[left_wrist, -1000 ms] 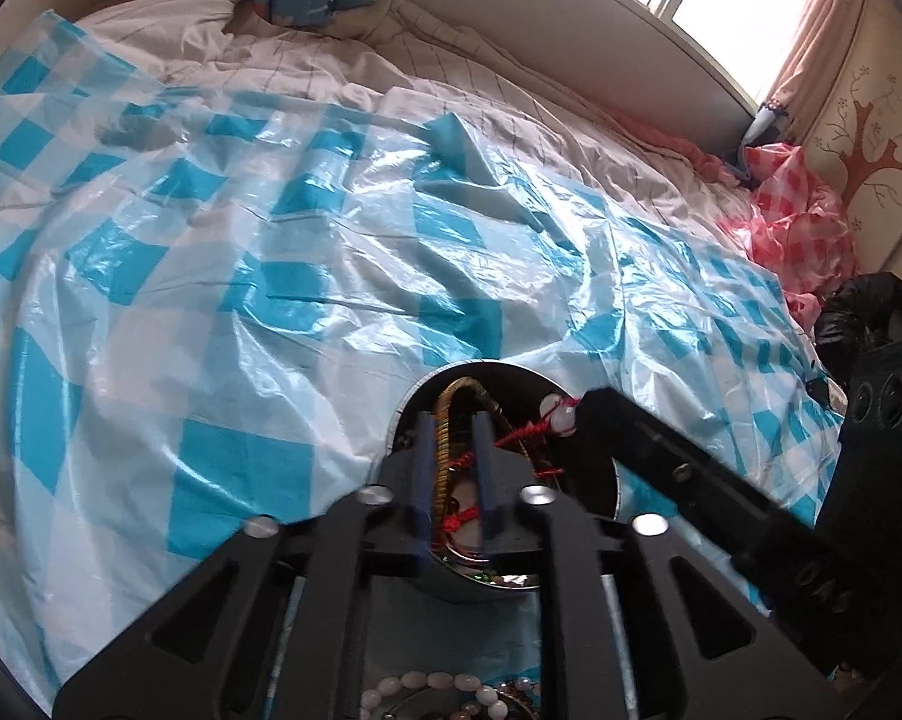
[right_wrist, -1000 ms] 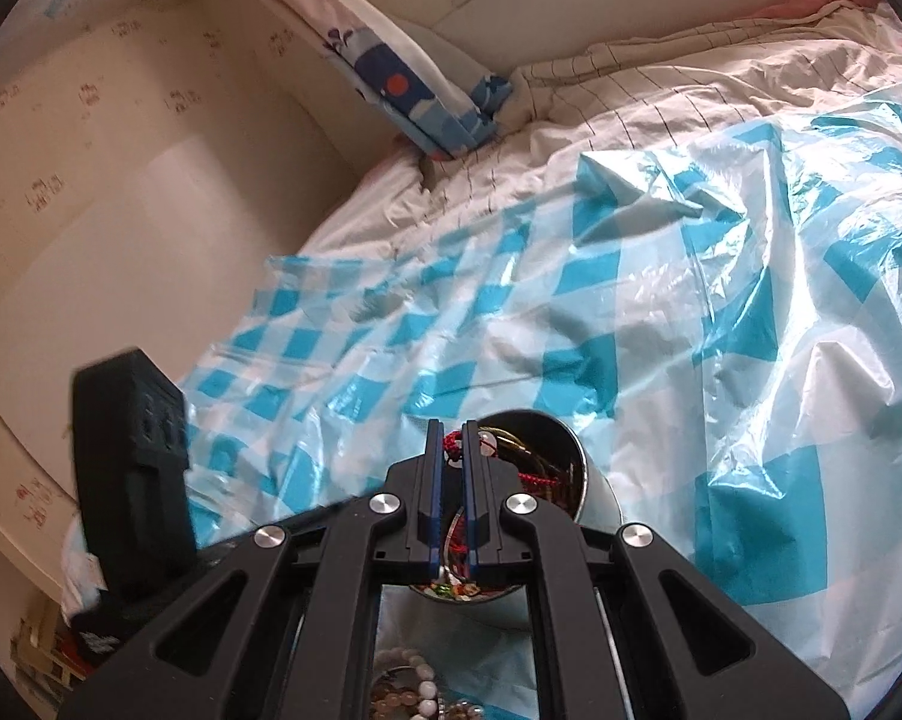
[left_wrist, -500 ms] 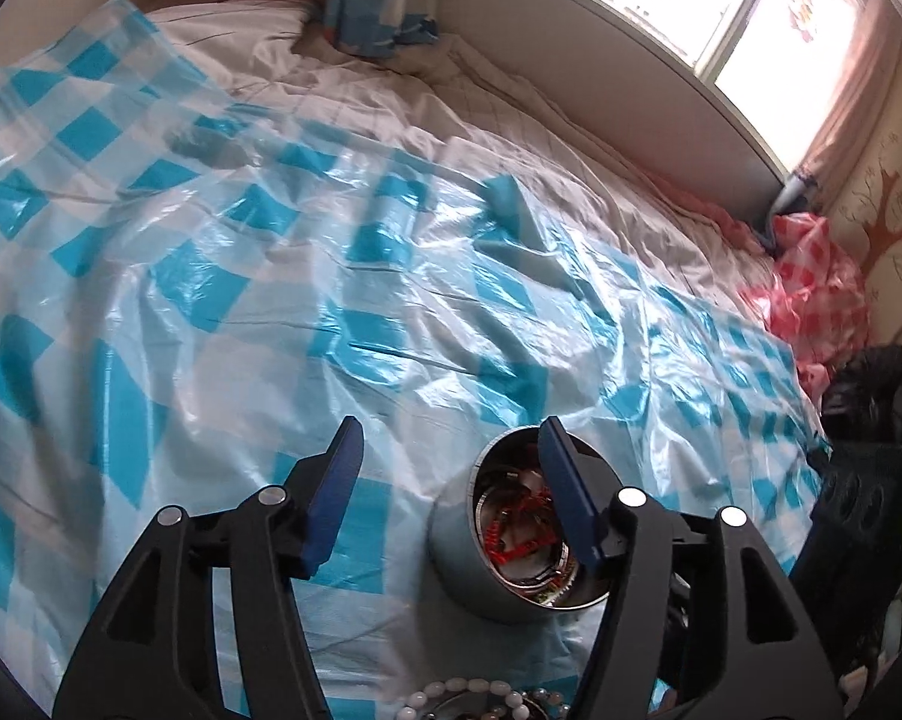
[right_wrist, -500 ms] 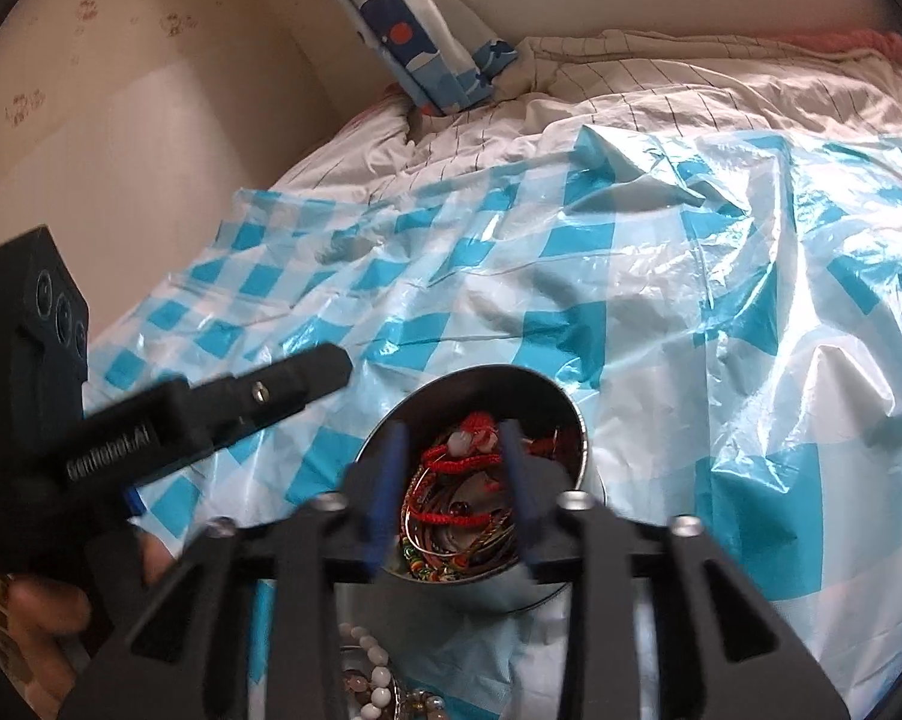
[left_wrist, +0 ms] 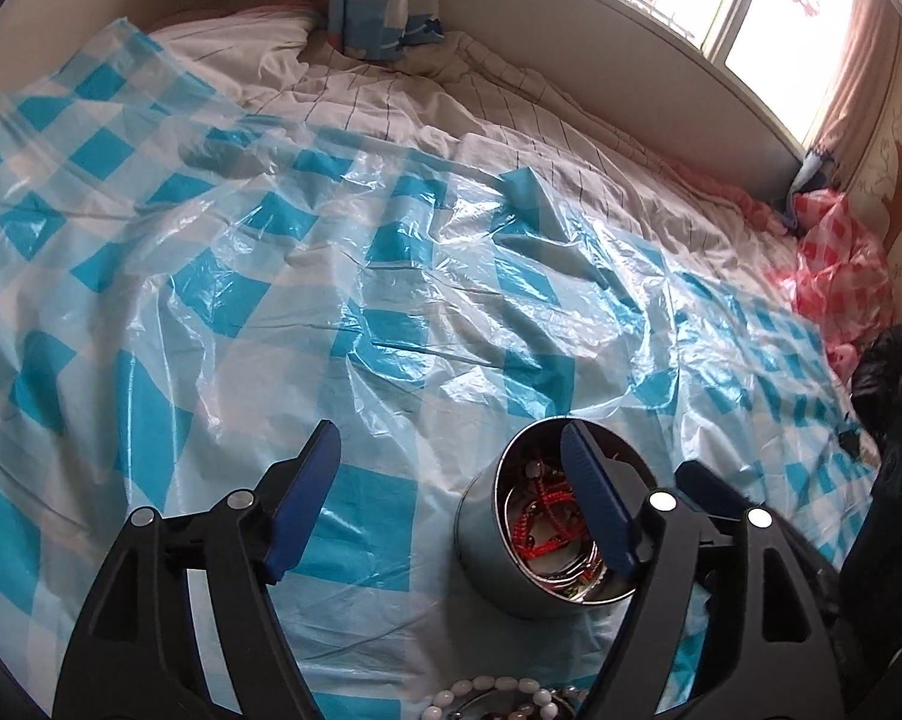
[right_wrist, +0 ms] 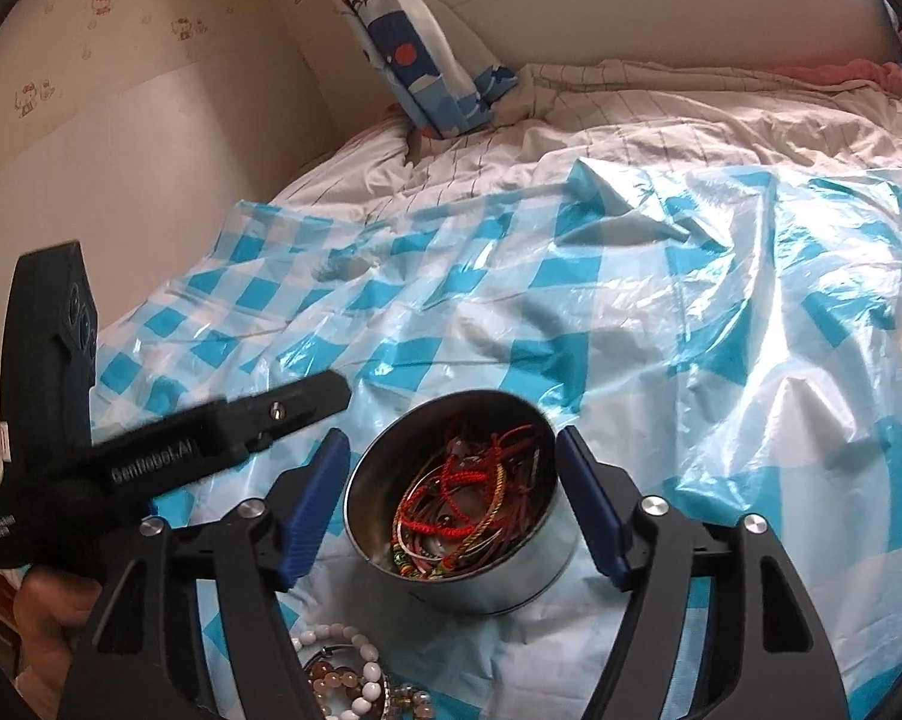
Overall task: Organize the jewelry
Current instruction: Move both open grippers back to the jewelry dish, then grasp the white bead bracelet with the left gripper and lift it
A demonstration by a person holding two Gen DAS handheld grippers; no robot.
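A round metal tin [right_wrist: 511, 588] stands on the blue-checked plastic sheet [right_wrist: 661, 312], filled with red cord bracelets [right_wrist: 451, 516] and thin bangles. My right gripper [right_wrist: 451, 438] hovers over it, jaws opening on either side of the tin, pads pressing on nothing. In the left wrist view the same tin [left_wrist: 481, 546] sits low and right of centre. My left gripper [left_wrist: 451, 429] has its jaws opening too, empty, with the right pad in front of the tin's mouth. White and amber bead bracelets [right_wrist: 342, 672] lie just in front of the tin.
The sheet covers a striped duvet [left_wrist: 511, 120] on a bed. A blue patterned pillow [right_wrist: 426, 60] leans on the headboard. A pink checked bag [left_wrist: 841, 264] and a black bag [left_wrist: 895, 360] lie at the right edge. A hand [right_wrist: 42, 618] holds the left tool.
Both grippers were shut over the tin on cord jewelry; both have opened wide and the cords lie in the tin. The left gripper has drawn back, leftward and up.
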